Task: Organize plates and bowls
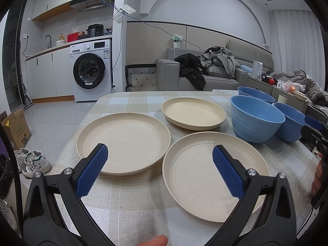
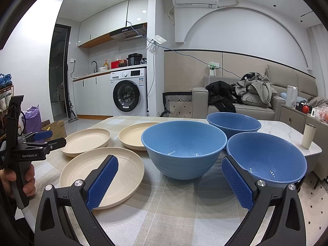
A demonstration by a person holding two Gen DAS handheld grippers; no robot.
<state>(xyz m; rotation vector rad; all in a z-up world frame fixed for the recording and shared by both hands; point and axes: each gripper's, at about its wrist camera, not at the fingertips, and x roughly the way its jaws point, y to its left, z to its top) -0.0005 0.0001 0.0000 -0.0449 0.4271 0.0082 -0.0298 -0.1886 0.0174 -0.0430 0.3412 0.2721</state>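
Three cream plates lie on the checked tablecloth: a left plate (image 1: 123,143), a near plate (image 1: 205,176) and a far plate (image 1: 192,114). Three blue bowls stand to their right: a near bowl (image 2: 184,147), a right bowl (image 2: 268,157) and a far bowl (image 2: 233,123). My left gripper (image 1: 160,153) hangs open above the gap between the left and near plates, holding nothing. My right gripper (image 2: 170,164) is open in front of the near bowl, also empty. In the right wrist view the near plate (image 2: 127,172) lies behind the left finger.
The table (image 2: 174,215) ends close on the left, with shoes (image 1: 32,162) and a cardboard box (image 1: 16,129) on the floor. A white cup (image 2: 308,136) stands on a marble top at right. A sofa with clothes (image 1: 217,63) is behind.
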